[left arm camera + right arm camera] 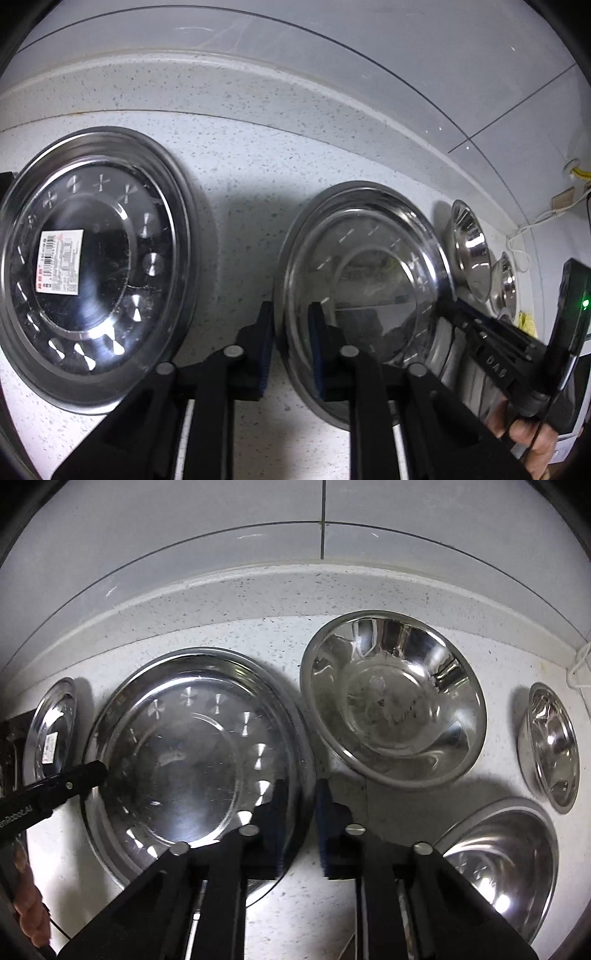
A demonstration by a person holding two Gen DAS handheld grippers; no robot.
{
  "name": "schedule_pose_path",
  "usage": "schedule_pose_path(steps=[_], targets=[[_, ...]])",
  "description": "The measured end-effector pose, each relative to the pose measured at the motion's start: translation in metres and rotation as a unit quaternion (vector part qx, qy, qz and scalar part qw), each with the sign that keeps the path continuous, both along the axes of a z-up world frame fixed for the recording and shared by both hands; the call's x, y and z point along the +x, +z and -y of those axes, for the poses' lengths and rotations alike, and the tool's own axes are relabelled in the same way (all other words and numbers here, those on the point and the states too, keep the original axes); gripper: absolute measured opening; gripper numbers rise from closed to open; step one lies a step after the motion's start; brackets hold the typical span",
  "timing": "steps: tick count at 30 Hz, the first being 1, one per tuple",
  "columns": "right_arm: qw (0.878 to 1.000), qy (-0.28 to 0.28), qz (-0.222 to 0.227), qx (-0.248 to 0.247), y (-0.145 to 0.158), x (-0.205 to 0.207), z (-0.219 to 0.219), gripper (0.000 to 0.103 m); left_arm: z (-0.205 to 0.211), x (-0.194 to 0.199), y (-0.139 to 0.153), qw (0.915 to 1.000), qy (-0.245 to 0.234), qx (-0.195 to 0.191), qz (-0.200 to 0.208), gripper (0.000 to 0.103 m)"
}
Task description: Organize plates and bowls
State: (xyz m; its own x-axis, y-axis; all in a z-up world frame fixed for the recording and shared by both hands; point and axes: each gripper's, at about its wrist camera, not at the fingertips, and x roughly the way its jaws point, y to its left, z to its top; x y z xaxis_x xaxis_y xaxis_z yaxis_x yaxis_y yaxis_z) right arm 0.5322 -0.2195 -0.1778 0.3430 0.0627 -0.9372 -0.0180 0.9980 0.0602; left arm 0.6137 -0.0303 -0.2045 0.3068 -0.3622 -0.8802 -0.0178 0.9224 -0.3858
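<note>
A wide steel plate point(369, 280) lies on the speckled counter, and both grippers hold it from opposite sides. My left gripper point(291, 321) is shut on its left rim, one blue pad inside the plate and one outside. My right gripper point(302, 797) is shut on the same plate point(192, 768) at its right rim. Each gripper shows in the other's view: the right gripper point(452, 312) at the plate's far edge, the left gripper point(99, 771) at its left edge. A second steel plate point(92, 266) with a white label lies to the left.
A deep steel bowl point(393, 701) stands right behind the right gripper. A smaller bowl point(550, 746) and another steel bowl point(506, 860) lie further right. The tiled wall point(321, 524) and a raised counter lip run along the back. A white cord point(532, 225) hangs at the far right.
</note>
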Motion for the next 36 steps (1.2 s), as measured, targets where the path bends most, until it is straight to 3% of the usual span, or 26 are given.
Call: schedule_pose_path(steps=[8,16,22,27,33,36], targets=[[0.999,0.022,0.029,-0.008,0.011,0.012,-0.002,0.01,-0.007,-0.01,0.004,0.9999,0.005,0.003,0.012,0.012],[0.997,0.032,0.075,0.004,0.054,-0.015,-0.002,0.01,-0.02,-0.043,0.048,0.9989,0.009,0.001,0.046,0.012],[0.993,0.047,0.107,0.032,0.1,-0.083,0.002,0.009,-0.037,-0.12,0.093,0.9972,-0.006,-0.02,0.072,0.012],[0.991,0.061,0.11,0.047,0.112,-0.16,0.004,0.01,-0.045,-0.211,0.111,0.9961,-0.038,-0.026,0.076,0.012],[0.993,0.064,0.068,0.078,0.083,-0.241,0.004,0.01,-0.047,-0.293,0.079,0.9963,-0.074,-0.024,0.038,0.012],[0.993,0.06,0.045,0.086,0.06,-0.266,0.001,0.01,-0.054,-0.31,0.056,0.9973,-0.068,-0.023,0.018,0.012]])
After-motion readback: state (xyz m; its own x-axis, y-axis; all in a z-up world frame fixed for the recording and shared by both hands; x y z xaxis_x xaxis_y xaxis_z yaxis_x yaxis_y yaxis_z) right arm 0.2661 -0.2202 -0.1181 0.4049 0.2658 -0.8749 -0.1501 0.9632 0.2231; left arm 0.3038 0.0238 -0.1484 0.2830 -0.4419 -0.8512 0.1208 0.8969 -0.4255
